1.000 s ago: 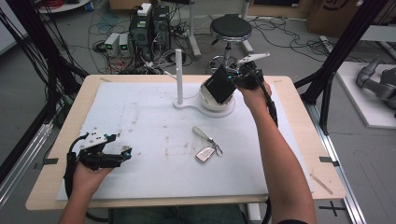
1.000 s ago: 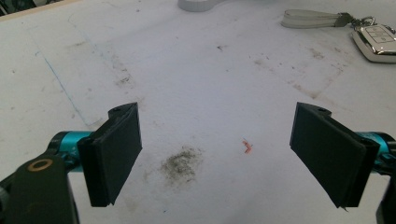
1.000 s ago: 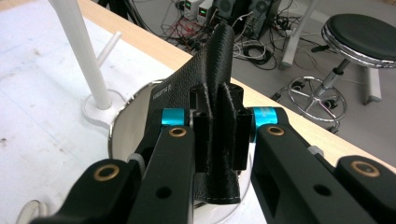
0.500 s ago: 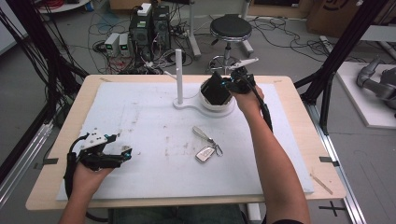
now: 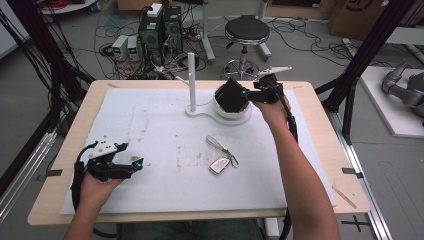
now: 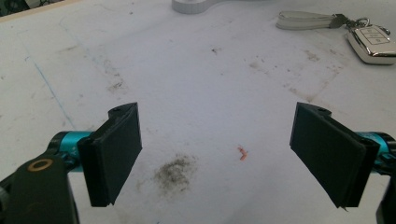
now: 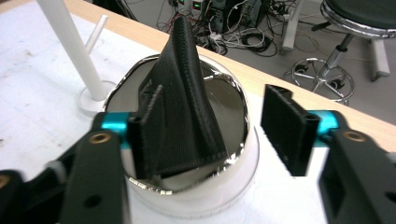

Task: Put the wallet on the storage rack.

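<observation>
A black woven pouch (image 5: 231, 95) stands on edge in a round chrome-lined white bowl (image 5: 242, 118) at the back of the mat. My right gripper (image 5: 248, 95) is over the bowl, open. In the right gripper view the pouch (image 7: 184, 107) leans against the left jaw, and the other jaw stands well clear of it above the bowl's rim (image 7: 243, 140). My left gripper (image 5: 135, 165) rests low at the mat's front left, open; between its jaws is bare stained mat (image 6: 217, 140). A silver key fob (image 5: 220, 164) with a pale strap (image 5: 216, 143) lies mid-mat.
A white post (image 5: 191, 82) with a small side peg rises from a base joined to the bowl, just left of it. The key fob (image 6: 373, 44) lies ahead and right of the left gripper. Cables, boxes and a stool sit on the floor beyond the table's far edge.
The right hand and the pouch have shifted slightly left and down onto the bowl. The left gripper has stayed in place.
</observation>
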A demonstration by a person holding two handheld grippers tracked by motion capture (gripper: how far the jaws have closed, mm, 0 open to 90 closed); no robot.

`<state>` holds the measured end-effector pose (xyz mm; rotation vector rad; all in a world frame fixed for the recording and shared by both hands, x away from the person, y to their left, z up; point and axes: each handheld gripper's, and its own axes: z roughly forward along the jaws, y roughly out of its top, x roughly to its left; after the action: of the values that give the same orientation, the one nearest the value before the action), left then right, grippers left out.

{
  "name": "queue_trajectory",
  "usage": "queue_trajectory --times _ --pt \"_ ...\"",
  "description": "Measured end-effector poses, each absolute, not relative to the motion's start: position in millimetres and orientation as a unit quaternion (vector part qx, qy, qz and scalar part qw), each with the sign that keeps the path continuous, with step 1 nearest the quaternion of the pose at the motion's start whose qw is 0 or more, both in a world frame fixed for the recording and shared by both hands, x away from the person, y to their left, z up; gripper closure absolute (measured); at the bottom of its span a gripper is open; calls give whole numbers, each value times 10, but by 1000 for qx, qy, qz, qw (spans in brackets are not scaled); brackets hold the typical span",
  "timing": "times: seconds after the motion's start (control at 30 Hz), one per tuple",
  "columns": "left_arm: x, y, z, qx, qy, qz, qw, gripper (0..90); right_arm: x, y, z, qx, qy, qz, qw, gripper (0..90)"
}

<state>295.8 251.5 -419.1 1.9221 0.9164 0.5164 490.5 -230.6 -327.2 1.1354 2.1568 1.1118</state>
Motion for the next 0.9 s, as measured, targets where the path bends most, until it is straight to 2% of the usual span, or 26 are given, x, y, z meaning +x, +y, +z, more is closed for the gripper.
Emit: queue_trajectory --times 0.13,0.23,0.3,0.4,0.47,0.9 --pt "3006 2462 -4179 782 365 207 462 166 4793 -2376 -3201 412 786 406 218 341" --pt "3041 2429 -4176 782 361 205 465 166 4653 -2424 -3171 391 779 426 242 340" --pt "3065 2416 -4174 783 357 203 467 166 4559 -2479 -3157 395 779 428 232 304" --pt "3102 2397 -4169 783 354 201 470 166 4499 -2515 -3153 396 780 428 227 297" --pt "3129 2382 -4166 781 353 201 474 166 4411 -2549 -3178 388 774 440 237 297" --pt "3248 2297 -4163 781 342 196 484 166 3932 -2808 -3499 394 764 462 217 247"
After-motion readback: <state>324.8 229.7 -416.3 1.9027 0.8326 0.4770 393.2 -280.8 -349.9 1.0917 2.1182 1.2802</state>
